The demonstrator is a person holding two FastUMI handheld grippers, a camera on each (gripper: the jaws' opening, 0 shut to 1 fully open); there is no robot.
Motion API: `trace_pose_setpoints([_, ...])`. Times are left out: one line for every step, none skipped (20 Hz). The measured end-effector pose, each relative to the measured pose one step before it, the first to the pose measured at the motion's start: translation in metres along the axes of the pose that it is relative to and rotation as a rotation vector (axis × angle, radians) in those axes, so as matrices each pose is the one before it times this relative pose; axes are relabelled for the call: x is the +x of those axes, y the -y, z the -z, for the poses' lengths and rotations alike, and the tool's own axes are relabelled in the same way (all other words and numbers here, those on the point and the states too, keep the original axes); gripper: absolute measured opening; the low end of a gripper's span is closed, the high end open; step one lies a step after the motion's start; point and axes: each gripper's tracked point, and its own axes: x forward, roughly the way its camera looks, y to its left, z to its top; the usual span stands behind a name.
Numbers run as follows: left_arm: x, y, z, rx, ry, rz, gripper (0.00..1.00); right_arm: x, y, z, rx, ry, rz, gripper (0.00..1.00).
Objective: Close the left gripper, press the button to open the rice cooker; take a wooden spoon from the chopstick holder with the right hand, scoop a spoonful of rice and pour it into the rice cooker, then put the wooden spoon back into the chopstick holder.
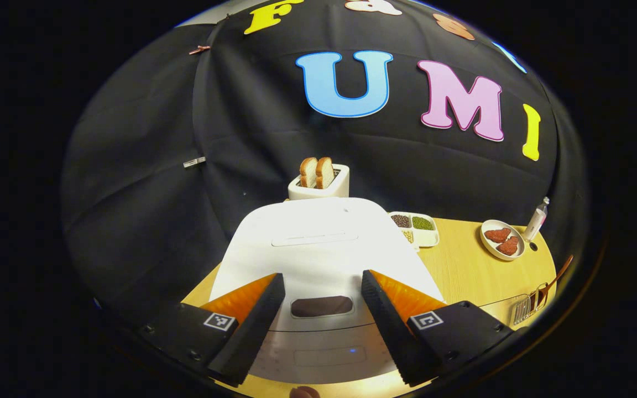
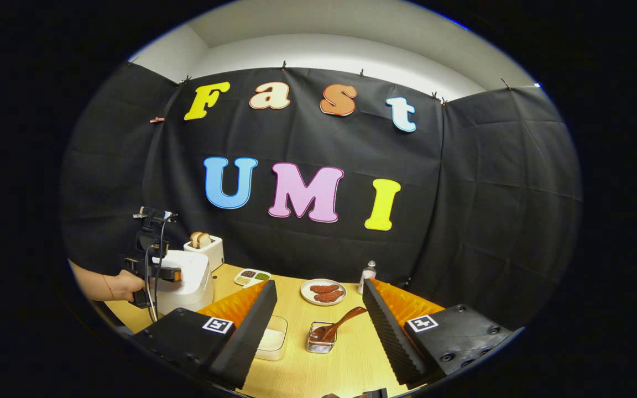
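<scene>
Rice cooker: a white rice cooker (image 1: 318,260) sits at the left end of the counter (image 1: 473,265), lid down. In the right gripper view it stands at far left (image 2: 188,282).
Button: a dark oblong button (image 1: 321,305) lies on the cooker's near front edge, its long axis running left to right.
Left gripper: the left gripper (image 1: 323,323) hangs just over the cooker's near edge with its fingers spread wide and nothing held. The button lies directly between the two fingers, slightly ahead of the tips. In the right gripper view the same gripper (image 2: 150,271) appears at far left against the cooker, held by a person's hand (image 2: 122,286).
Key relation: the left hand is by far the nearer to the button. As I judge it, the fingers must close first, then push down and forward on the button.
Wooden spoon: a wooden spoon (image 2: 339,324) leans in a wire chopstick holder (image 2: 319,338) near the middle of the counter, handle tilting up and right.
Right gripper: the right gripper (image 2: 319,337) is wide open and empty, the holder sitting between its fingers a little ahead.
Rice: a clear square dish (image 2: 273,338) of what looks like white rice lies just left of the holder.
Farther off: a toaster (image 1: 318,185) with bread, a divided tray (image 1: 418,226) of beans, a plate (image 2: 324,291) of brown food, a small bottle (image 2: 369,275).
</scene>
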Motion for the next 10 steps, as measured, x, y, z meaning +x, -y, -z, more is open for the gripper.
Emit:
trace_pose_setpoints([-0.00019,-0.00039,0.00050,0.00024,-0.00133,0.00766,1.00,-0.00038,0.00045,0.00010,0.00861,-0.00251,0.00031,0.98])
trace_pose_setpoints([0.00056,0.00053,-0.00053,0.00556,0.00334,0.00940,0.99,-0.00199,0.00163,0.00032,0.00552,-0.00161,0.00362,0.98])
trace_pose_setpoints([-0.00018,-0.00134,0.00119,0.00360,-0.00095,0.00640,0.99,-0.00126,0.00120,0.00065,0.00283,-0.00126,0.00250,0.98])
trace_pose_setpoints([-0.00054,-0.00171,-0.00110,-0.00185,0.00089,0.00388,0.98,-0.00202,0.00091,0.00072,-0.00041,-0.00048,0.00230,0.98])
trace_pose_setpoints([-0.00071,-0.00177,-0.00178,-0.00428,0.00602,-0.00067,0.98,-0.00161,0.00090,0.00037,-0.00232,-0.00162,0.00178,0.98])
trace_pose_setpoints([-0.00114,-0.00097,-0.00275,-0.00325,0.00648,0.00061,0.97,-0.00179,0.00087,0.00105,-0.00241,-0.00140,0.00094,0.98])
trace_pose_setpoints([-0.00187,-0.00068,-0.00122,-0.00101,0.00620,0.00074,0.96,-0.00237,0.00149,0.00129,-0.00269,-0.00104,0.00182,0.98])
trace_pose_setpoints([-0.00165,0.00145,-0.00150,-0.00410,0.00712,0.01167,0.95,-0.00168,0.00107,0.00026,-0.00309,-0.00165,0.00169,0.98])
trace_pose_setpoints([-0.00294,0.00182,-0.00390,-0.00416,0.01244,0.01229,0.95,-0.00091,0.00094,0.00123,-0.00409,-0.00196,0.00186,0.98])
trace_pose_setpoints([-0.00380,0.00063,-0.00388,-0.00108,0.01269,0.00780,0.94,-0.00146,0.00109,0.00083,-0.00225,-0.00167,0.00235,0.98])
